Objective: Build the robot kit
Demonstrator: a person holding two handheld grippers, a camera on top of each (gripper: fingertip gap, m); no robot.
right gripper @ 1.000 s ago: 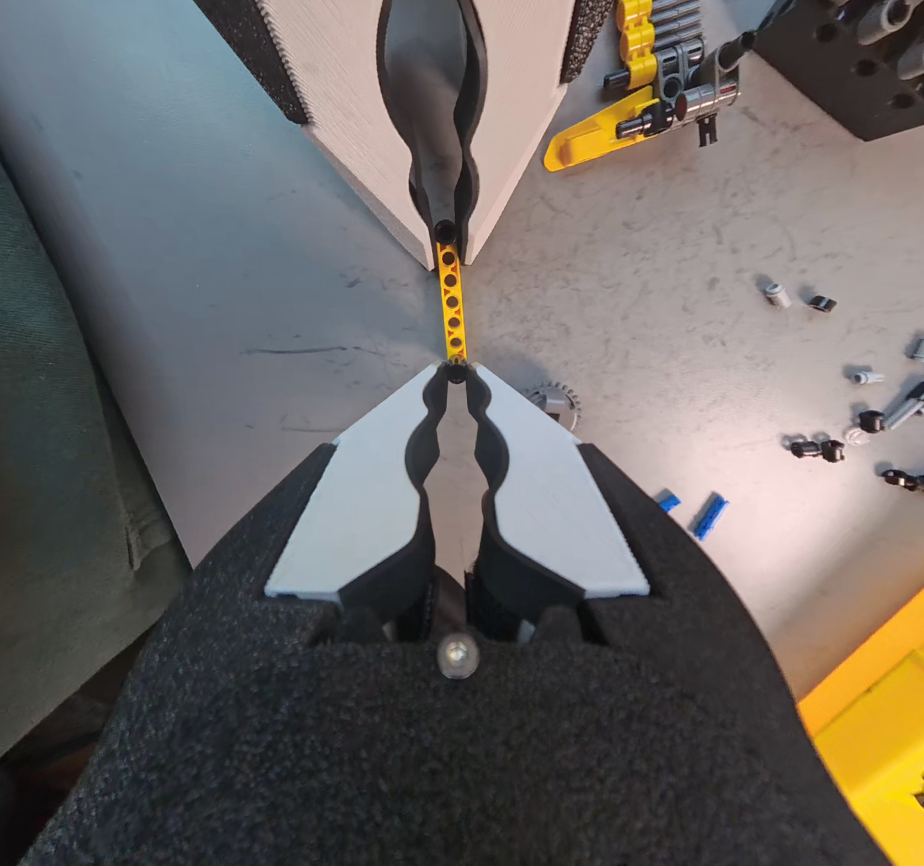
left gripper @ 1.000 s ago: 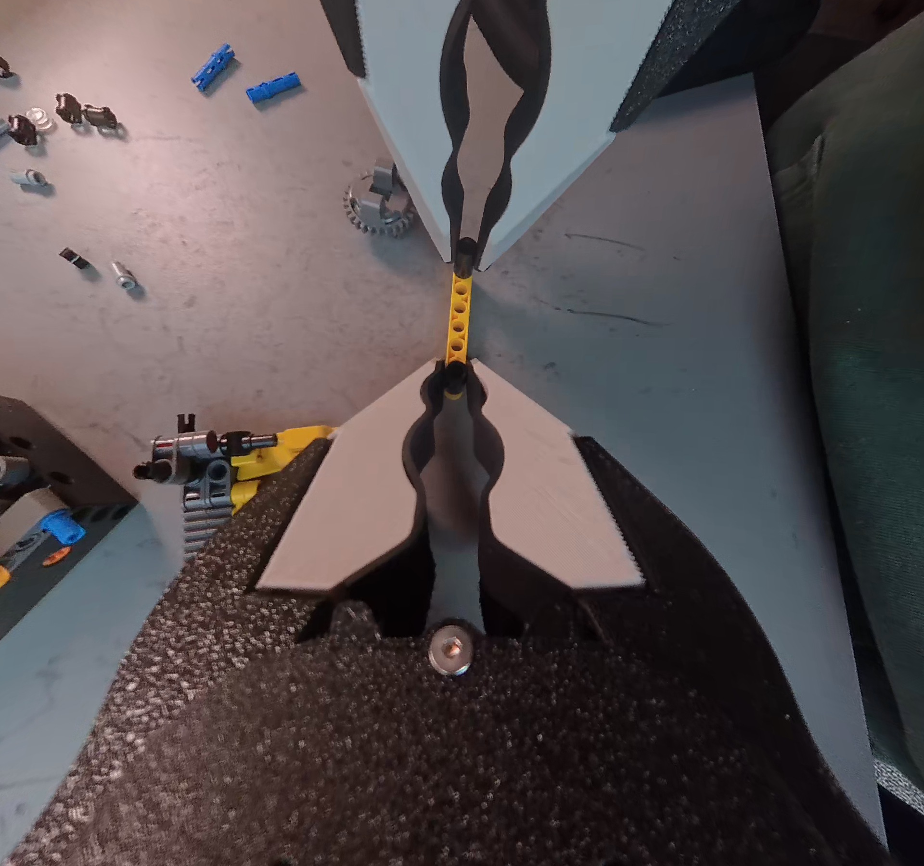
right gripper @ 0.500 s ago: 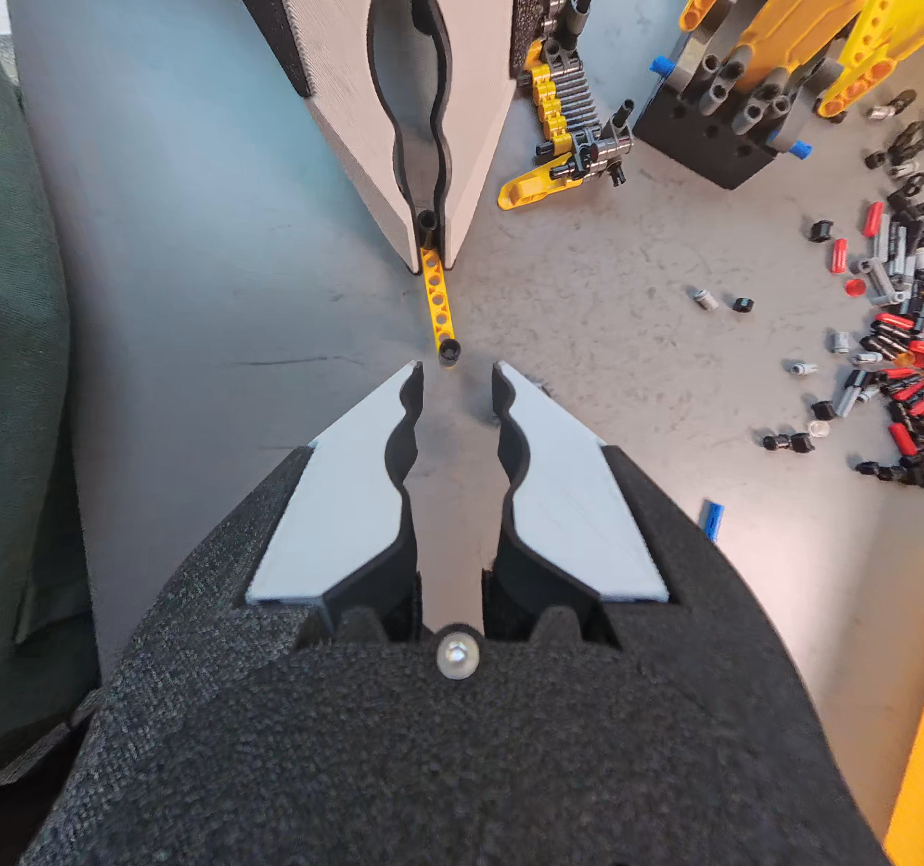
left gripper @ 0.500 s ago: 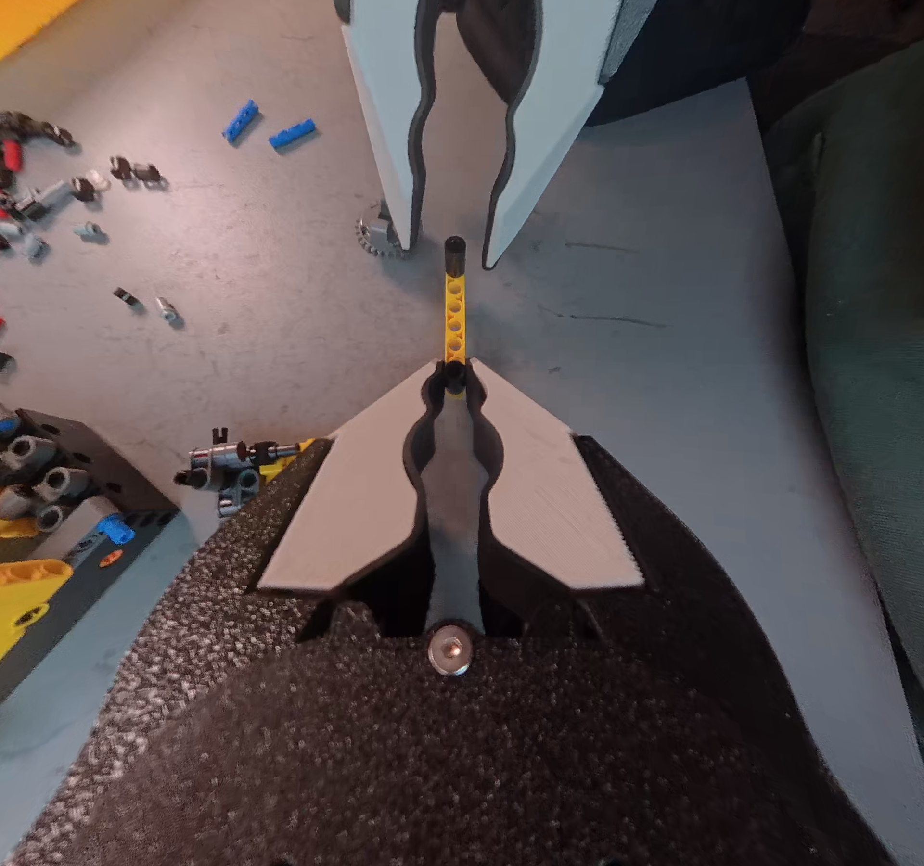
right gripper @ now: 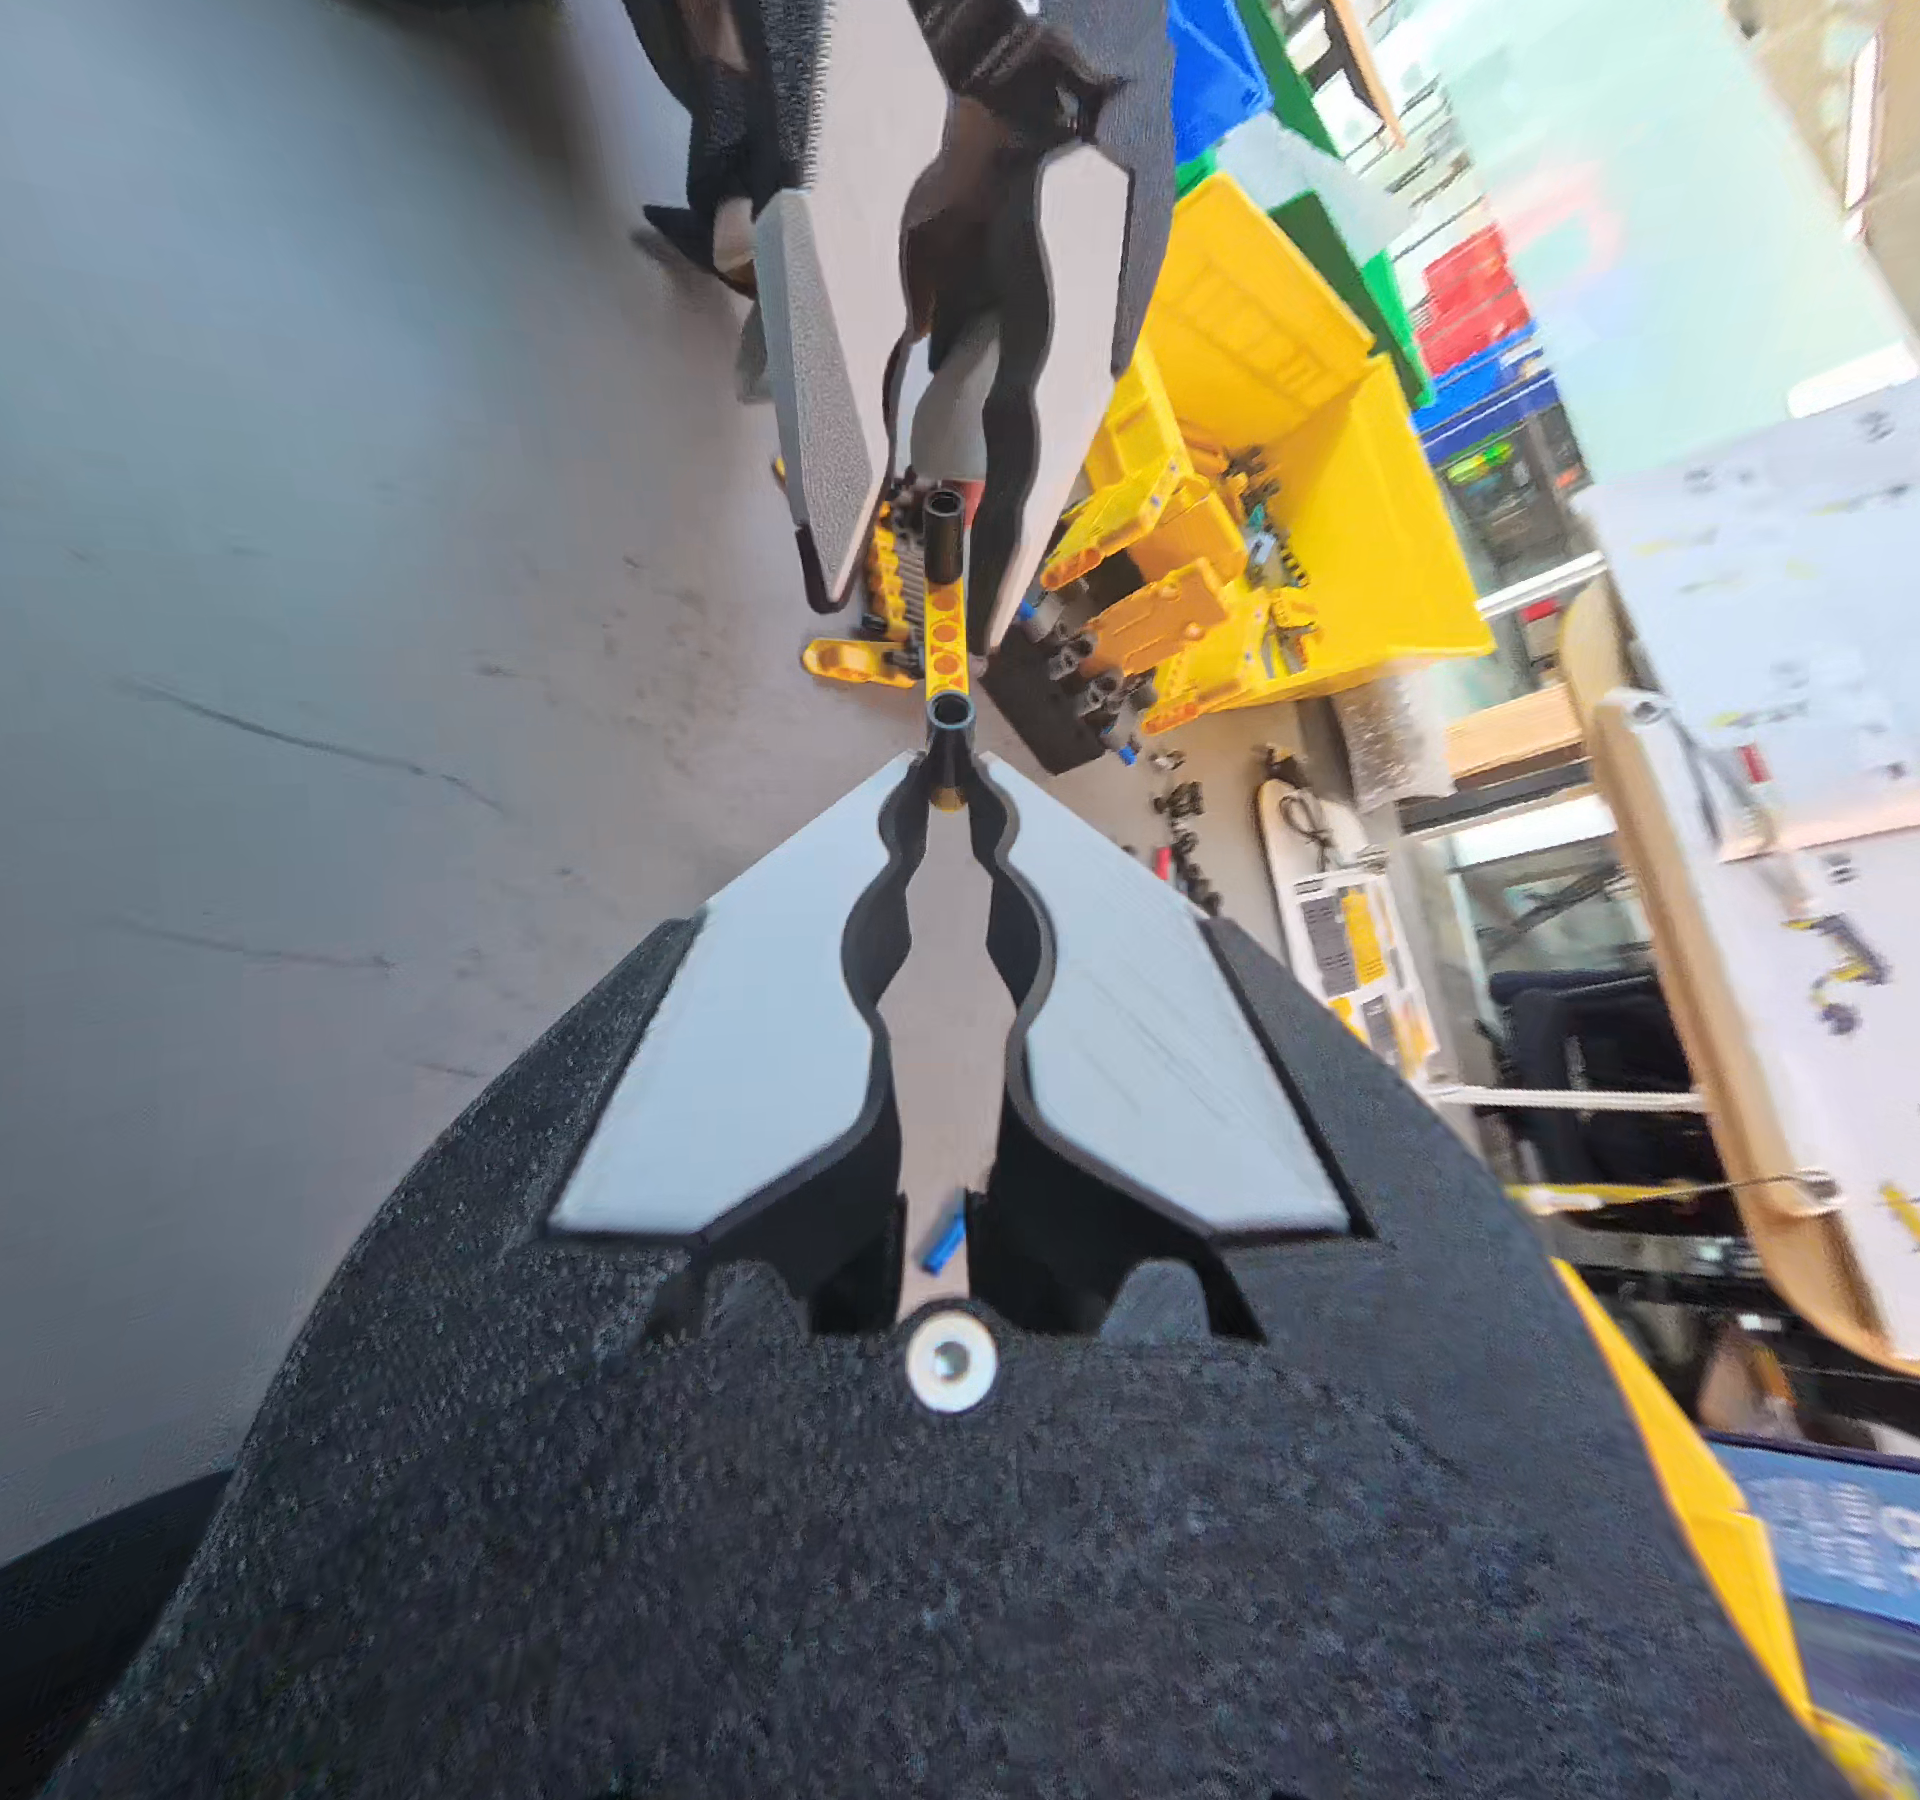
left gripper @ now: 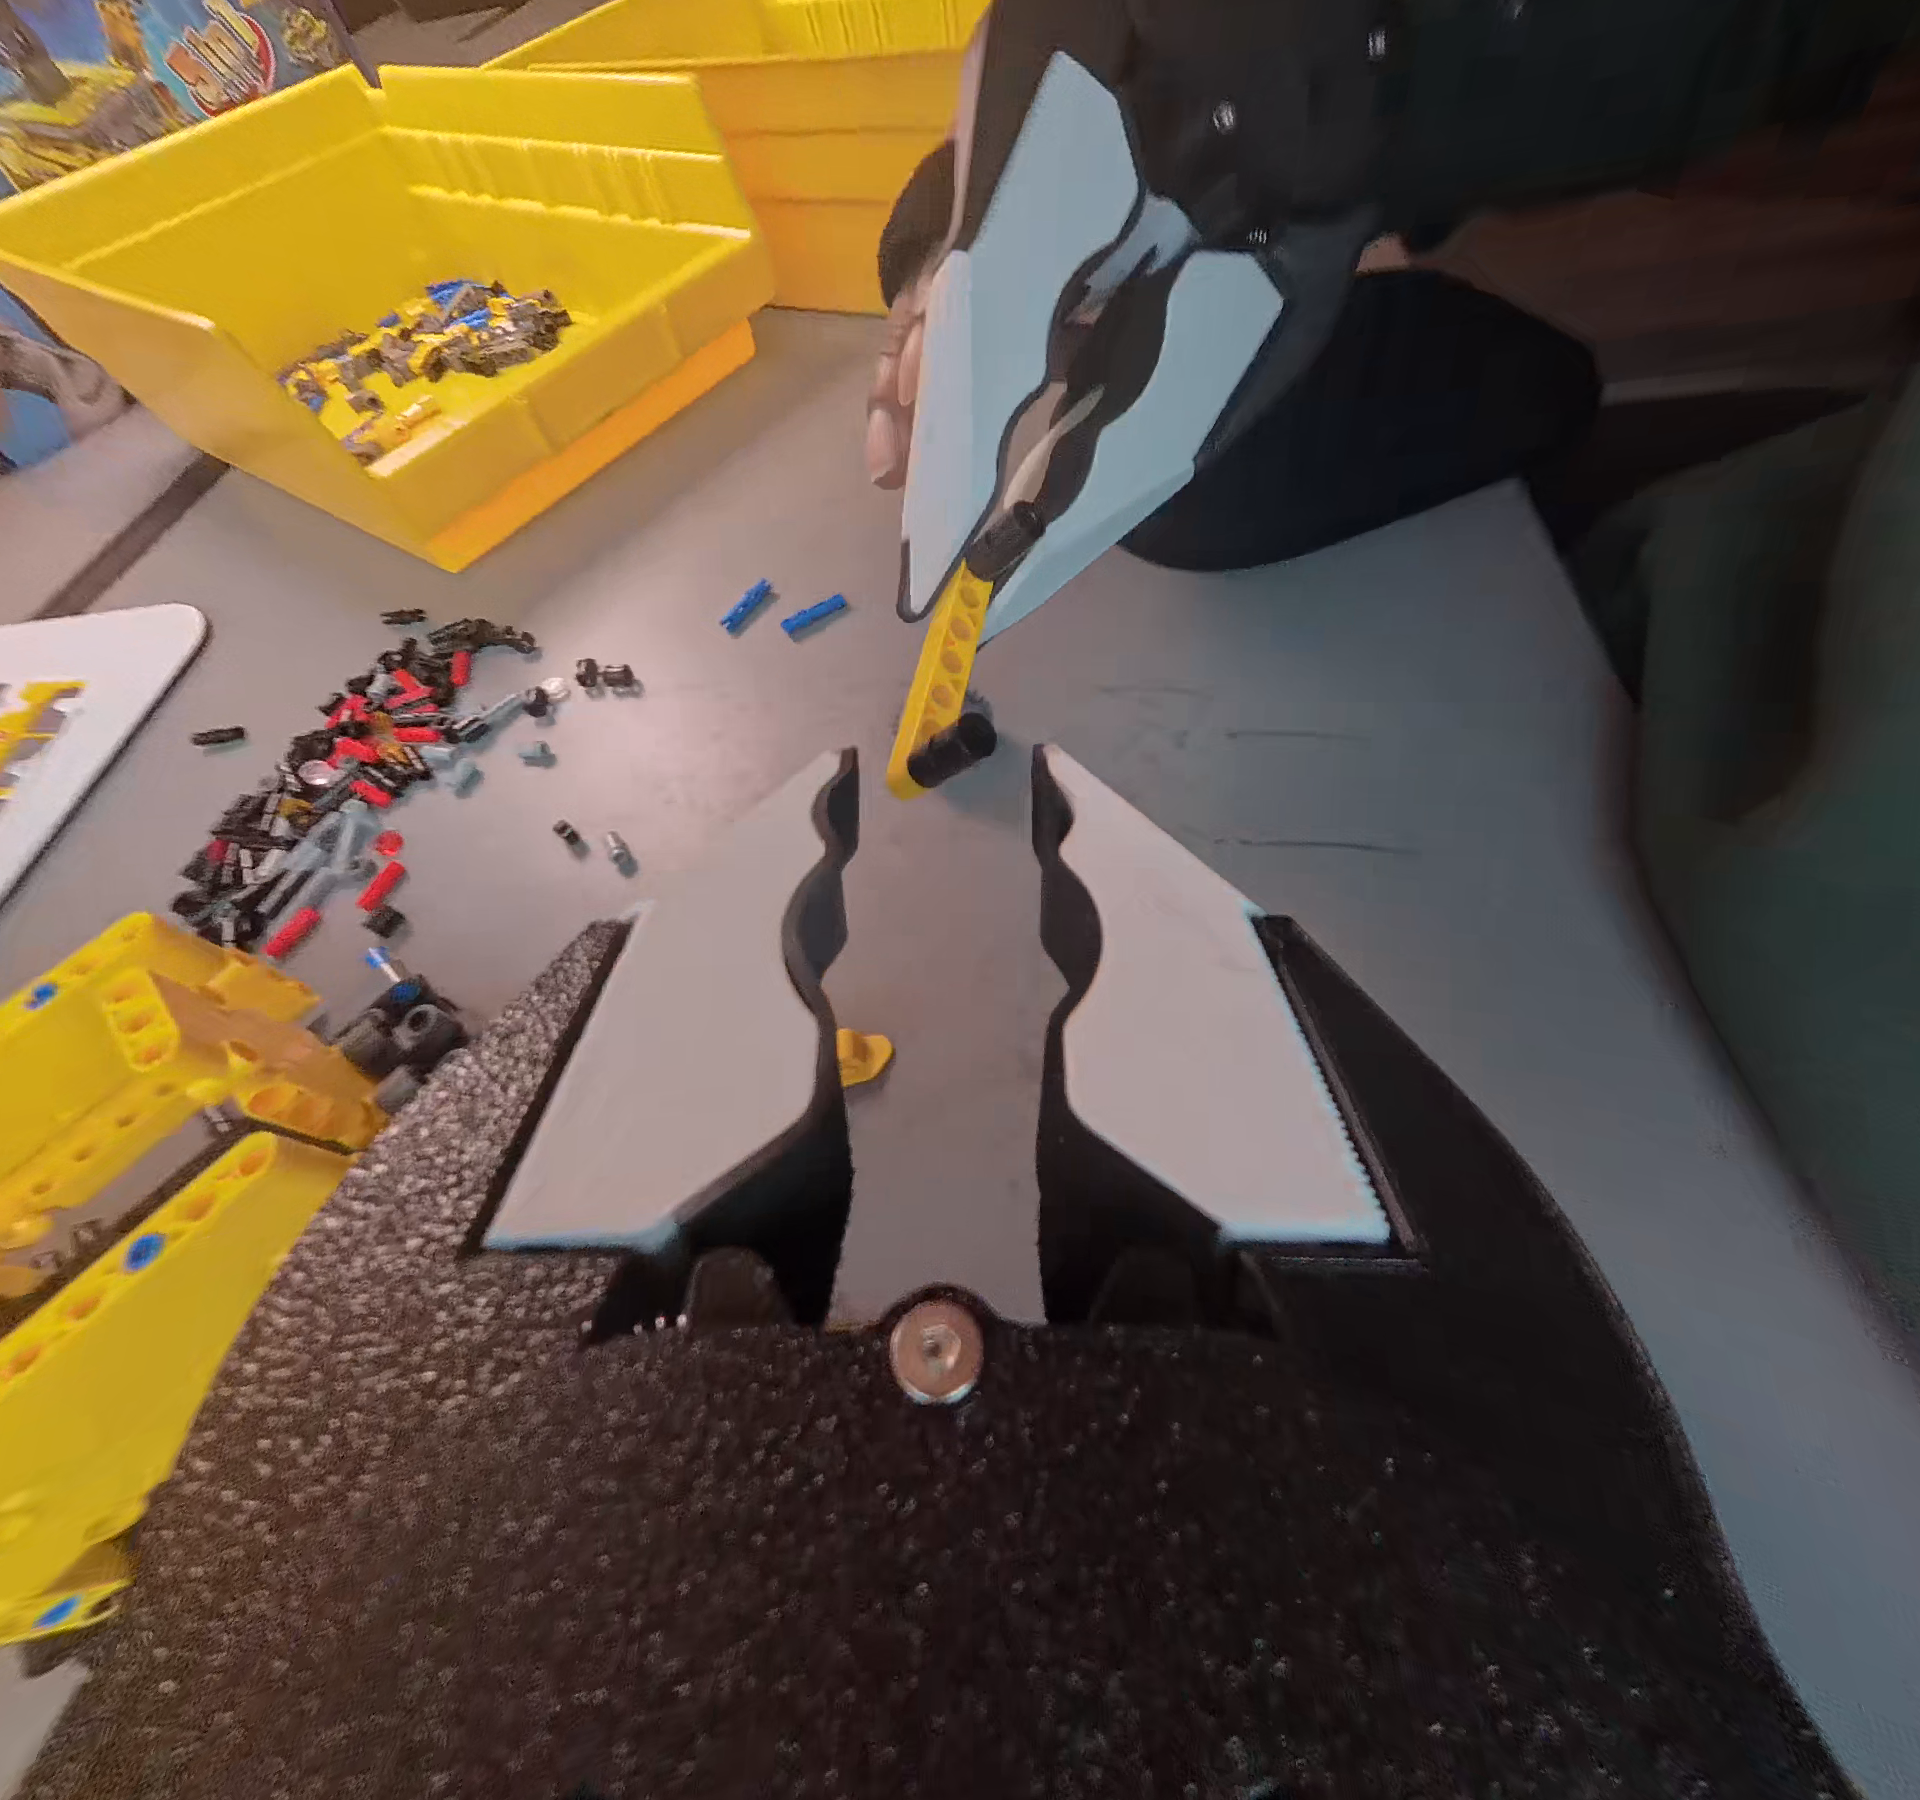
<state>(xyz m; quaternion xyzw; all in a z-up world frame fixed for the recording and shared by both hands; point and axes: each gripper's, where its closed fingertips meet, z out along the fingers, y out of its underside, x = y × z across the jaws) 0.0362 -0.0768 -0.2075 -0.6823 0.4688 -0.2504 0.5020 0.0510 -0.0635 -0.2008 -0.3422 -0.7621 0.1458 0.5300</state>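
Observation:
A short yellow beam with holes [left gripper: 948, 670] has a black pin at each end. My right gripper [right gripper: 948, 771] is shut on the beam's near end, at its black pin [right gripper: 949, 711], and holds the beam above the grey table [right gripper: 312, 607]. It also shows in the left wrist view [left gripper: 961, 597], gripping the beam's upper end. My left gripper [left gripper: 945, 761] is open and empty. Its tips stand just short of the beam's lower pin [left gripper: 954, 744]. In the right wrist view the left gripper [right gripper: 914, 607] is open around the beam's far pin [right gripper: 943, 529].
Yellow bins [left gripper: 582, 223] stand at the back, one holding small parts. A pile of loose red, black and grey pins [left gripper: 343, 794] lies at left, with two blue pins [left gripper: 784, 609] beyond it. A yellow build [left gripper: 135, 1054] sits at near left, and a dark sleeve [left gripper: 1403, 420] rests at right. My left and right fingertips are right by each other.
A second ago both grippers were shut on the beam. The right one opened, then shut on it again. The left one has let go and opened. Both have tilted up.

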